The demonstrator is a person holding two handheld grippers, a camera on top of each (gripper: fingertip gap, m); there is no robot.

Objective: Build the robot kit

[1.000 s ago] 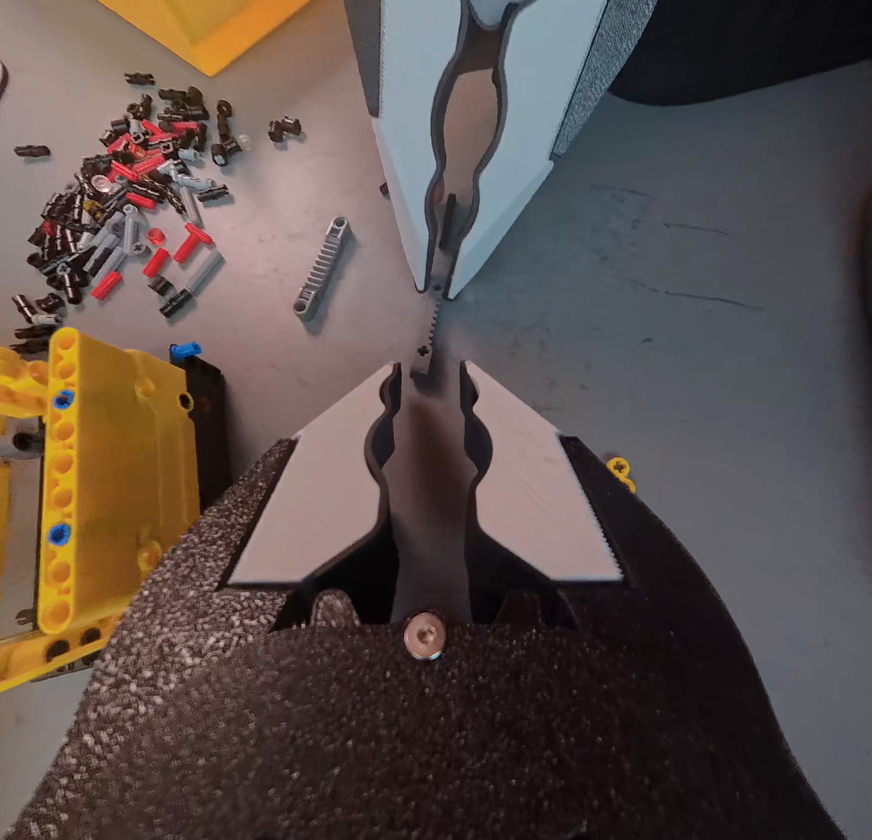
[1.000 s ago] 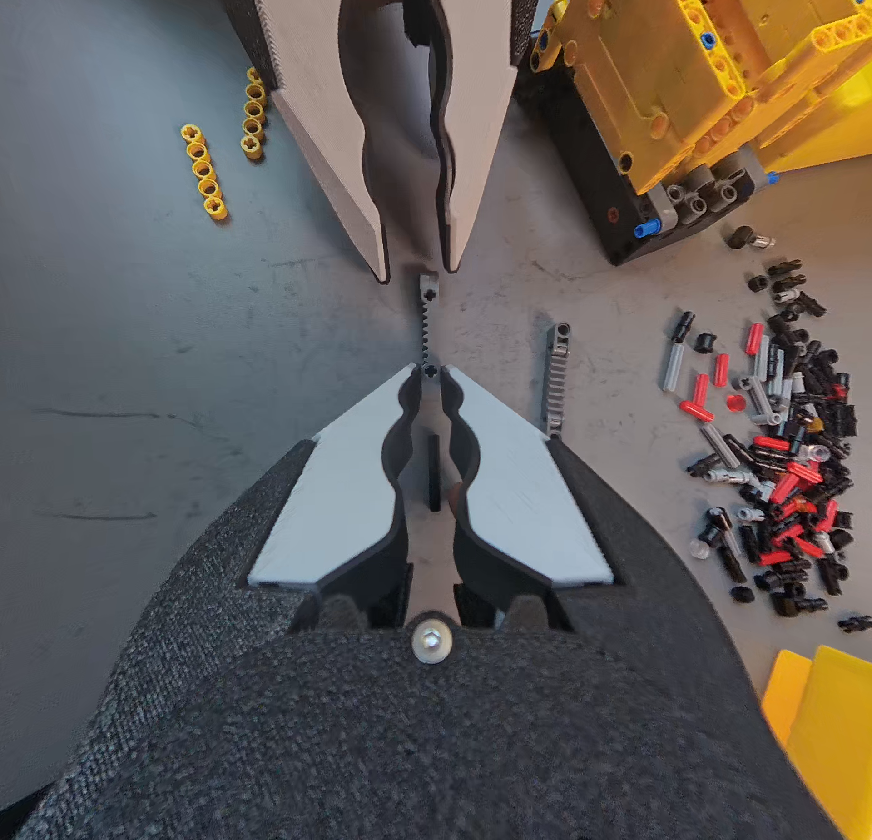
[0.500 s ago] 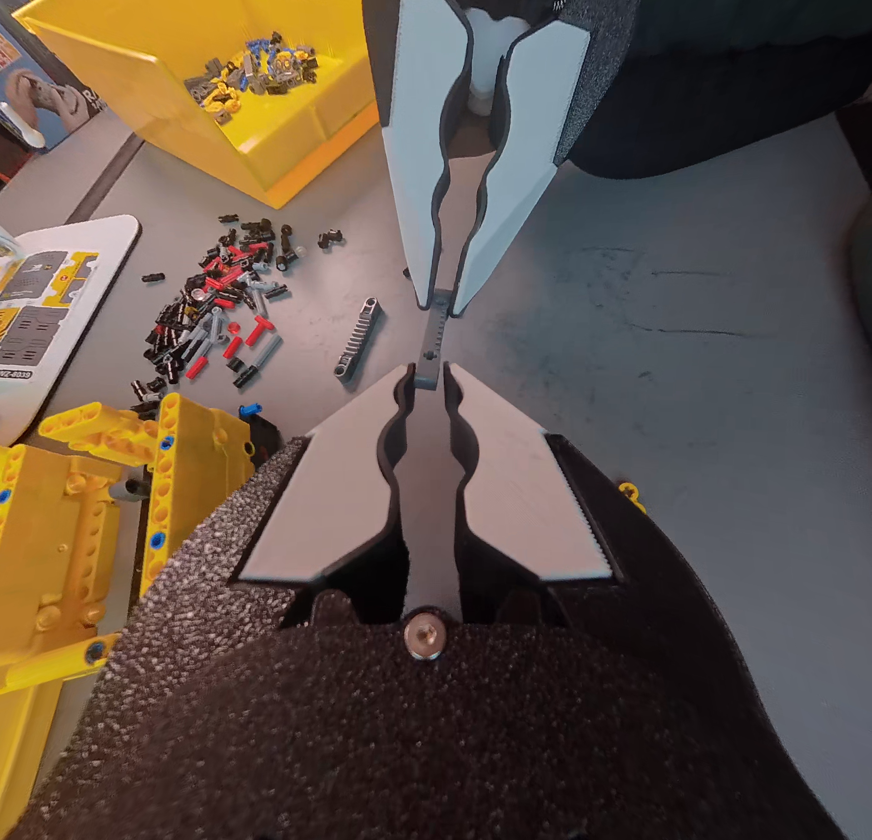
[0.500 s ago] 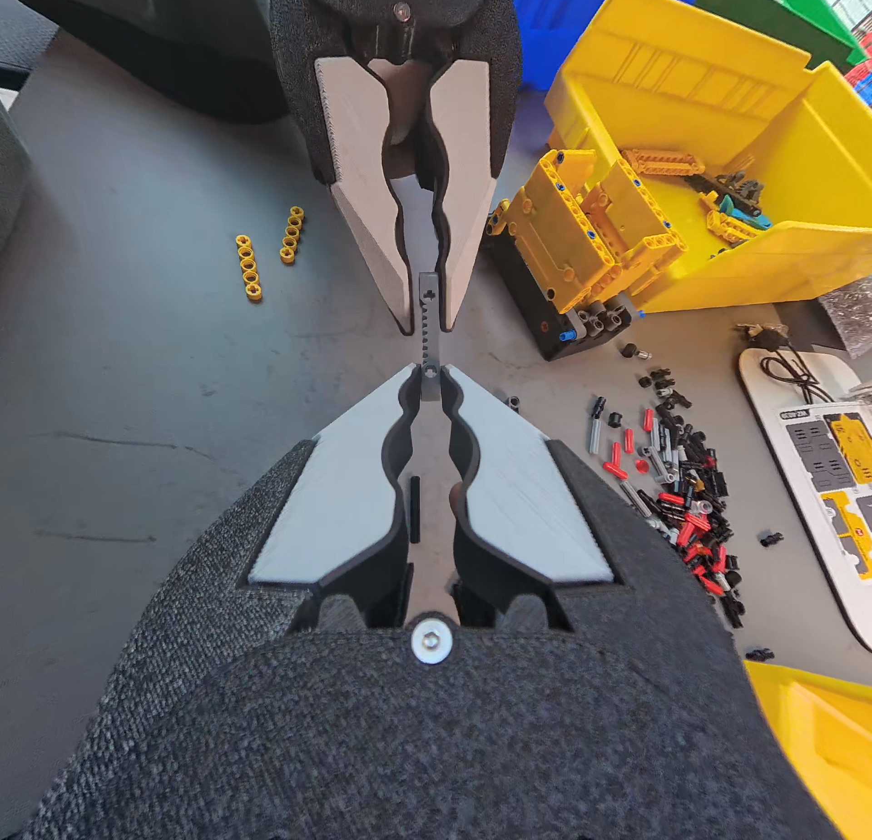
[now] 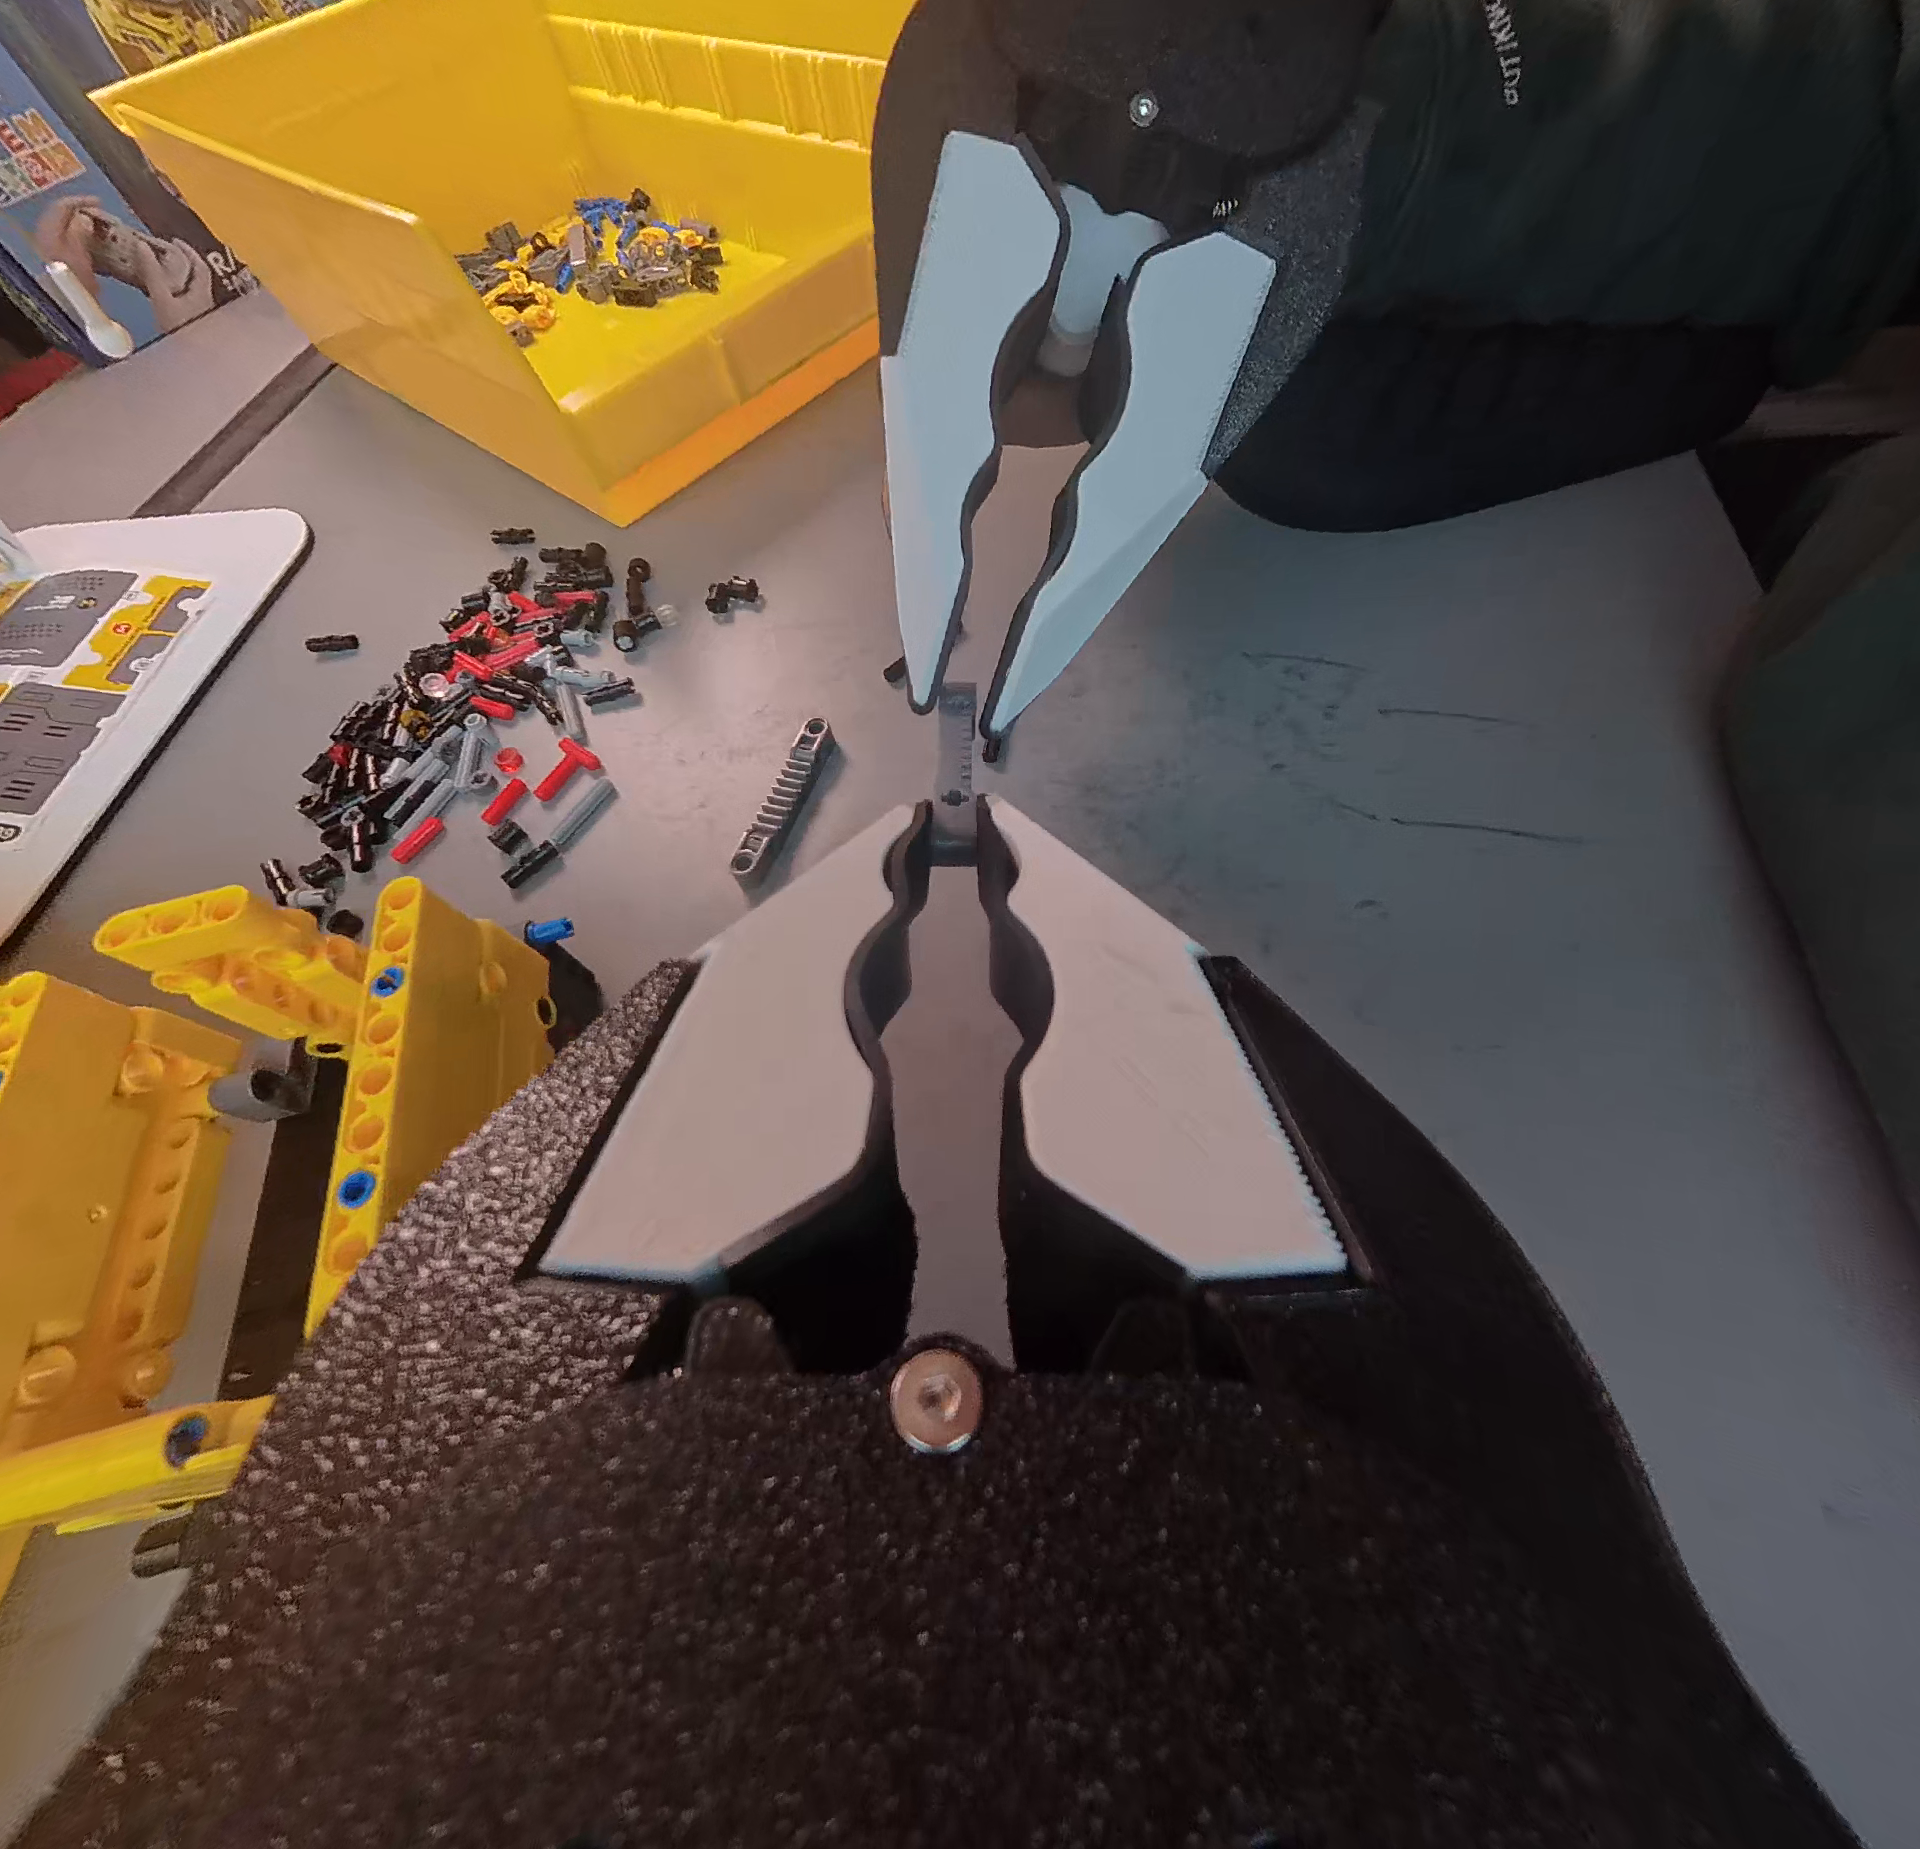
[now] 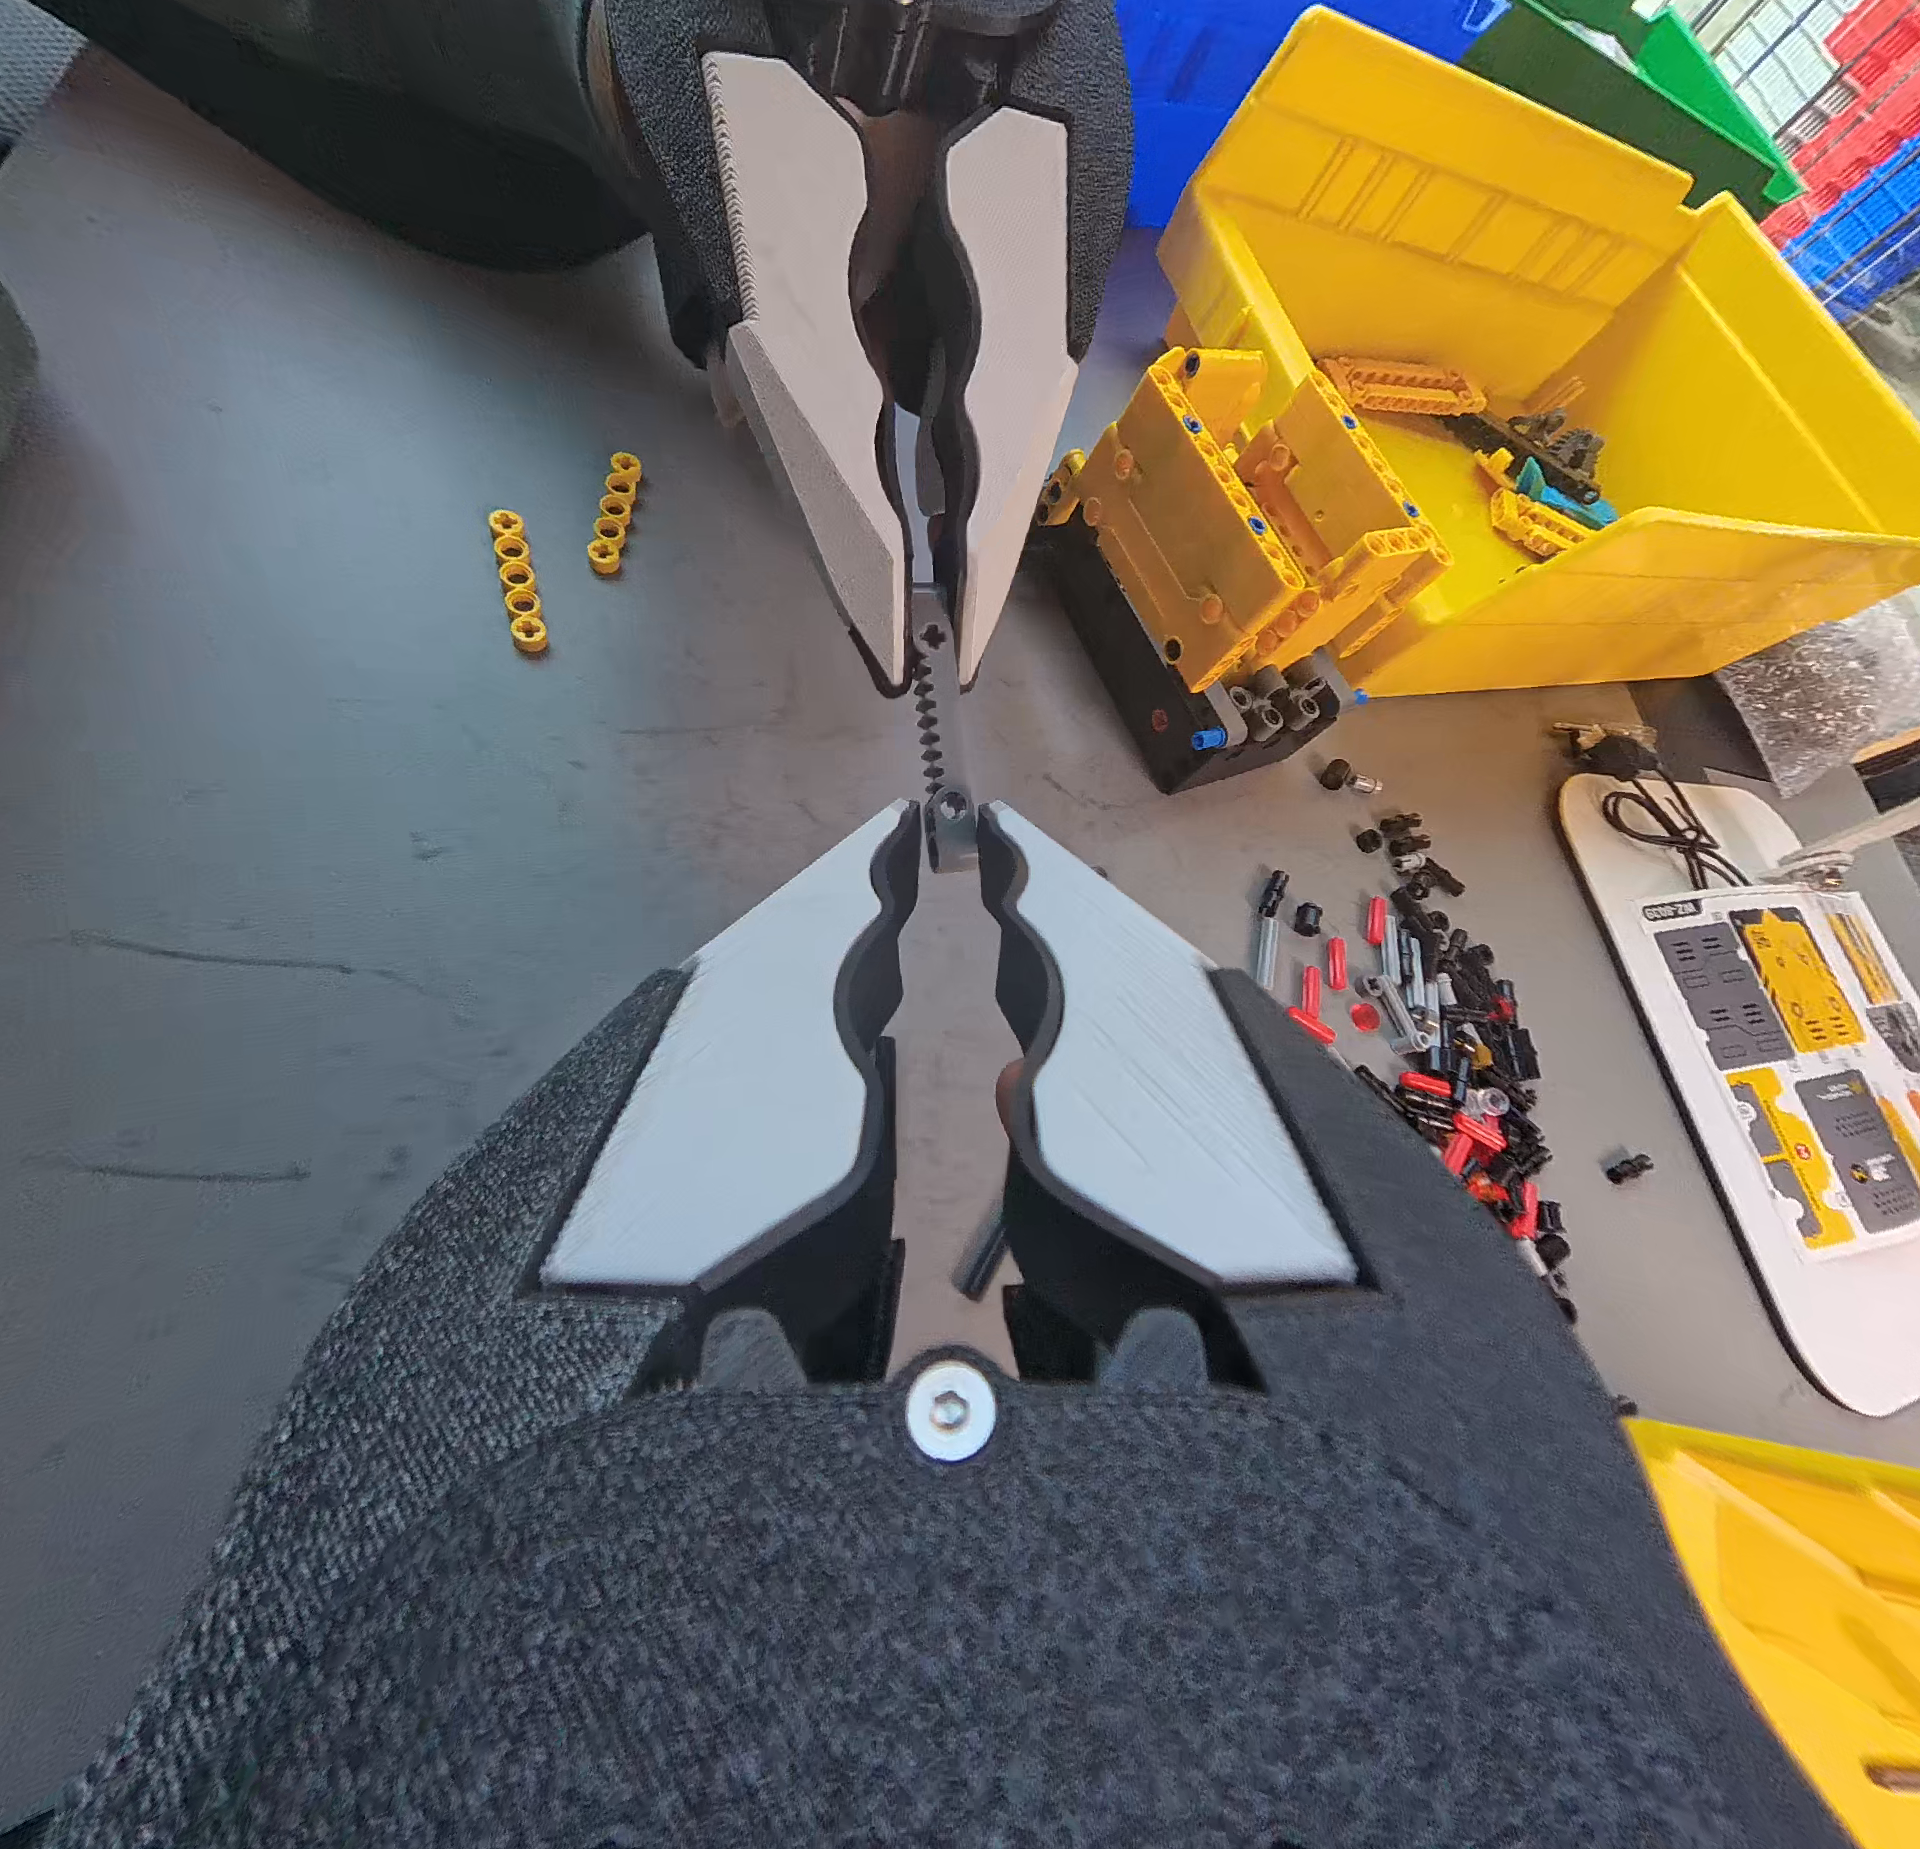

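The left gripper (image 5: 951, 820) and right gripper (image 6: 948, 825) face each other tip to tip, both clamped nearly closed.

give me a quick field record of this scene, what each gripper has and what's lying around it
left gripper: jaws shut on one end of the grey toothed rack piece
right gripper: jaws shut on the other end of the same piece
piece position: held in the air between both grippers, above the grey table
second rack piece: flat on table, left of the left gripper
loose parts: pile of black, red and grey pins
yellow beams: two, lying apart on the table
yellow block assembly: beside a yellow bin
instruction sheet: table edge
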